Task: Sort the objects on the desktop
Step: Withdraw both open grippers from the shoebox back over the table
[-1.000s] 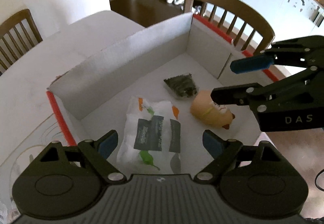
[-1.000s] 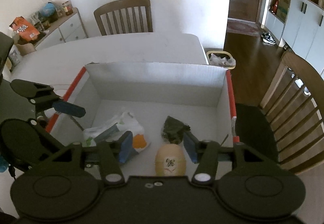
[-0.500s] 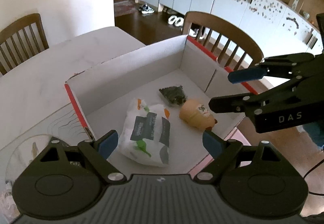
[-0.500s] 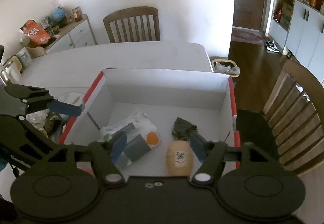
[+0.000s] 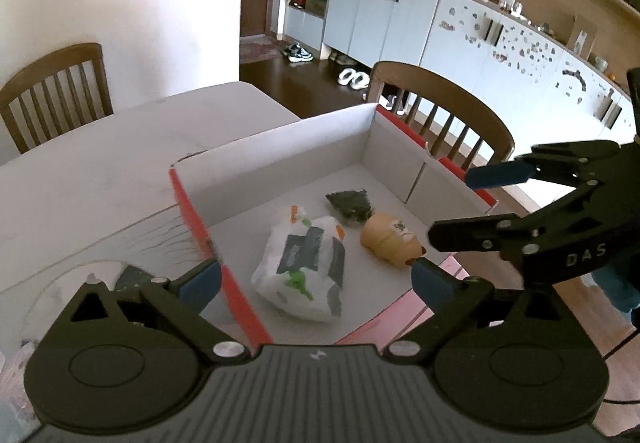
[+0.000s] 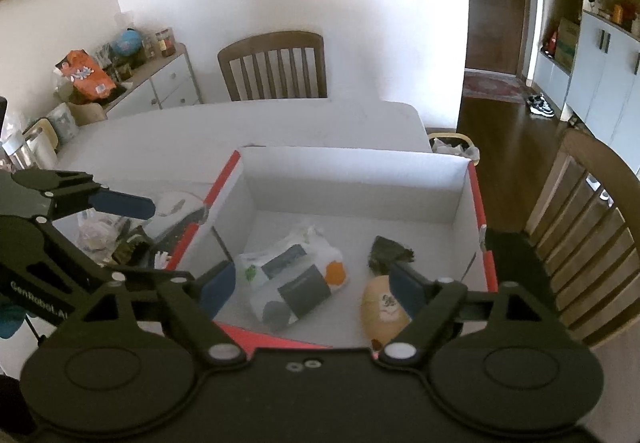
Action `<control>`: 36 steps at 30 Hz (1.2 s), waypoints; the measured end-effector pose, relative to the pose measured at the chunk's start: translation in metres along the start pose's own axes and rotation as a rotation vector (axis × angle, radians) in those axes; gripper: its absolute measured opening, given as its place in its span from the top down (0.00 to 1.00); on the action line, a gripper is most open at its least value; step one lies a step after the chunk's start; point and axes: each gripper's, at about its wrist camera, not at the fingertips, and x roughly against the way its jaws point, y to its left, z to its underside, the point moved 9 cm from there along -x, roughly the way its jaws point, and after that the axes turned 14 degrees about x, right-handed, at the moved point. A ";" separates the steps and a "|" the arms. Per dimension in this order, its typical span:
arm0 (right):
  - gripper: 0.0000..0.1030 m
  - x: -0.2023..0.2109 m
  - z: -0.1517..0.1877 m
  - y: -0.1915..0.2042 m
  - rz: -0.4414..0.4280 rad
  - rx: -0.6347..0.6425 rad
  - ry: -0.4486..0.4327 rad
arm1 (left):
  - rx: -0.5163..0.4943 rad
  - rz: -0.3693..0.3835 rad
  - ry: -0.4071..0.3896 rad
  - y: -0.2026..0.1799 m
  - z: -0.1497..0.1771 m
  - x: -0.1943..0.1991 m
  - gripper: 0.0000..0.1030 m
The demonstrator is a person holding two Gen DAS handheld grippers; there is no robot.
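Note:
A white cardboard box with red edges (image 5: 280, 147) (image 6: 352, 171) stands on the white table. Inside lie a white printed packet (image 5: 304, 267) (image 6: 290, 279), a small dark green packet (image 5: 350, 205) (image 6: 390, 249) and a tan bottle-shaped toy (image 5: 390, 239) (image 6: 382, 309). My left gripper (image 5: 316, 279) is open and empty, held above the box's near edge. My right gripper (image 6: 312, 289) is open and empty, also above the box. Each gripper shows in the other's view: the right one (image 5: 472, 203) and the left one (image 6: 120, 211).
A clear round dish with crumpled wrappers (image 6: 112, 231) (image 5: 96, 283) sits on the table left of the box. Wooden chairs (image 5: 436, 115) (image 6: 274, 63) stand around the table (image 5: 100, 163). A sideboard with clutter (image 6: 132, 75) is at the far left.
Both grippers have pulled up and back from inside the box, staying open and empty. The three objects in the box have not moved.

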 end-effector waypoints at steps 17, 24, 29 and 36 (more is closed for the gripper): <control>0.10 0.012 -0.008 0.101 0.013 -0.008 -0.052 | 0.053 0.020 -0.064 0.081 0.023 0.069 0.00; 0.10 0.003 -0.014 0.136 0.006 -0.019 -0.052 | 0.064 -0.011 -0.094 0.124 0.030 0.093 0.00; 0.10 -0.005 -0.017 0.159 0.008 -0.018 -0.049 | 0.079 -0.023 -0.098 0.152 0.035 0.103 0.00; 0.10 -0.020 -0.020 0.186 0.006 -0.011 -0.039 | 0.074 -0.042 -0.111 0.185 0.041 0.110 0.00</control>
